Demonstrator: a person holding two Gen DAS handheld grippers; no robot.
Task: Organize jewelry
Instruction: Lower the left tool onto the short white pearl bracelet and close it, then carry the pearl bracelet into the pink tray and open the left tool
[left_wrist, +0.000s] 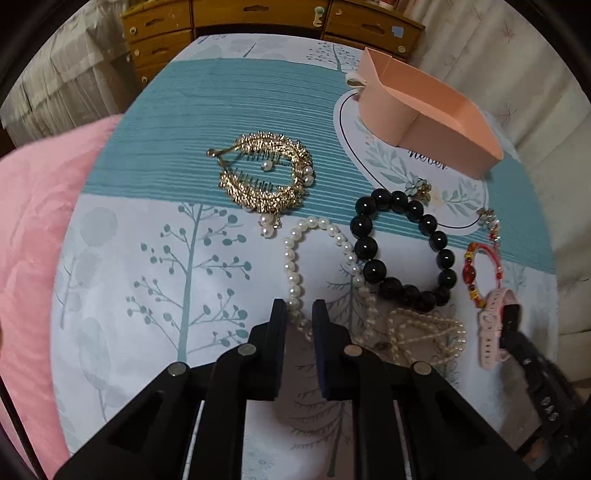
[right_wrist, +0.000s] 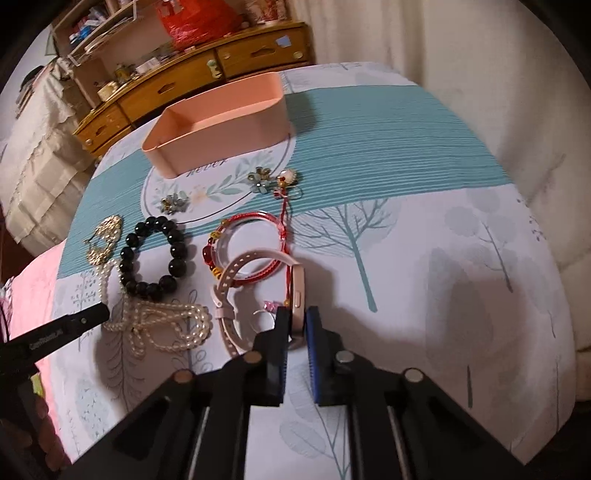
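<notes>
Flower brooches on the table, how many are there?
2. One flower brooch lies right of the printed oval, beside a red tassel charm; the other flower brooch lies on the oval's lower left, above the black bead bracelet. None looks hidden.

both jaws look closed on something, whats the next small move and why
Probably lift both straight up a little. The left gripper is pinched on the pearl necklace and the right gripper on the pink watch, while the pink box sits open and empty further back. The necklace touches the black bead bracelet, so rise slowly.
</notes>
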